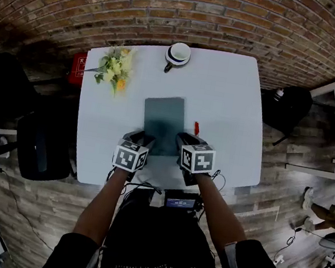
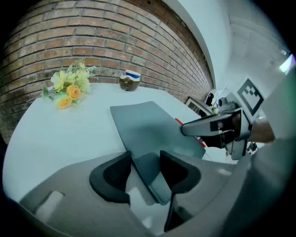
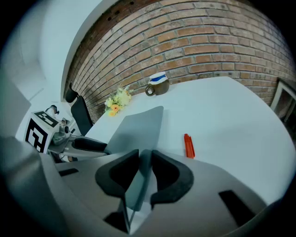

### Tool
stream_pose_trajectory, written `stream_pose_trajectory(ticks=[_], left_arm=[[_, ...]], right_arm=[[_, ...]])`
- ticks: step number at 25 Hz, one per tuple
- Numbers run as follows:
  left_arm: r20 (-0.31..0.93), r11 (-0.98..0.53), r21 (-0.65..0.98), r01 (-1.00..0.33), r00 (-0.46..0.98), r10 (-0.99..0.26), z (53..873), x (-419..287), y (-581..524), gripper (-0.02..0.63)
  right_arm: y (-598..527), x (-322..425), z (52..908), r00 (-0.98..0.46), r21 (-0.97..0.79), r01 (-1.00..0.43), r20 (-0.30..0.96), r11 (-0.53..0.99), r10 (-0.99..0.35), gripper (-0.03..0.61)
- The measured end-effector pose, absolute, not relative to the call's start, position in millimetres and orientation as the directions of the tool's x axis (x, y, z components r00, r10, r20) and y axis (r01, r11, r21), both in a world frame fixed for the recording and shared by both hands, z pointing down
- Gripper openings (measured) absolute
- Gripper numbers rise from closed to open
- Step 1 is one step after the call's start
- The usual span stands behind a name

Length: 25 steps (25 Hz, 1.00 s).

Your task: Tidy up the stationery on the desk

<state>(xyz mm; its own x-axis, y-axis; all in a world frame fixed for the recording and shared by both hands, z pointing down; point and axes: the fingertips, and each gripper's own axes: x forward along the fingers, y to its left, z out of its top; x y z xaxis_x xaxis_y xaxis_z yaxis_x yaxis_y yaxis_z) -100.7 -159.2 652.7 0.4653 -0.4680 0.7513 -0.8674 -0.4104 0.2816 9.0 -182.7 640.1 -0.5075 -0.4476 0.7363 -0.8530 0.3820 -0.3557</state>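
Your right gripper (image 3: pixel 144 160) has its jaws drawn narrow, and they pinch the near edge of the grey-green mat (image 3: pixel 138 124), which runs edge-on between the pads. Your left gripper (image 2: pixel 145 163) stands wider. The mat's other near corner lies in the gap between its jaws, but the pads seem not to press on it, though that view leaves some doubt.

Both grippers point down and away from you at the near side of the white table (image 1: pixel 229 102). The mat lies lengthwise in the middle of it, reaching from the jaws toward the far side.

A red pen (image 3: pixel 188 146) lies on the table just beside the mat's right edge, apart from both grippers. Near the far edge stands a mug (image 1: pixel 178 54), and a bunch of yellow flowers (image 1: pixel 116 68) lies at the far left corner. A brick wall (image 3: pixel 208 41) lies beyond the table.
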Motion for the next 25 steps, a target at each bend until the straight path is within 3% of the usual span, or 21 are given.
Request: stream_pose_trajectory(ticks=[19, 25], left_arm=[[0.665, -0.362, 0.43, -0.827, 0.561, -0.492, 638, -119, -153, 0.204], [0.518, -0.357, 0.53, -0.769, 0.627, -0.582, 590, -123, -168, 0.204]], right_arm=[[-171, -37, 550, -0.616, -0.267, -0.74, 0.637, 0.618, -0.463, 0.074], [-169, -51, 537, -0.637, -0.266, -0.721, 0.619, 0.64, -0.46, 0.077]])
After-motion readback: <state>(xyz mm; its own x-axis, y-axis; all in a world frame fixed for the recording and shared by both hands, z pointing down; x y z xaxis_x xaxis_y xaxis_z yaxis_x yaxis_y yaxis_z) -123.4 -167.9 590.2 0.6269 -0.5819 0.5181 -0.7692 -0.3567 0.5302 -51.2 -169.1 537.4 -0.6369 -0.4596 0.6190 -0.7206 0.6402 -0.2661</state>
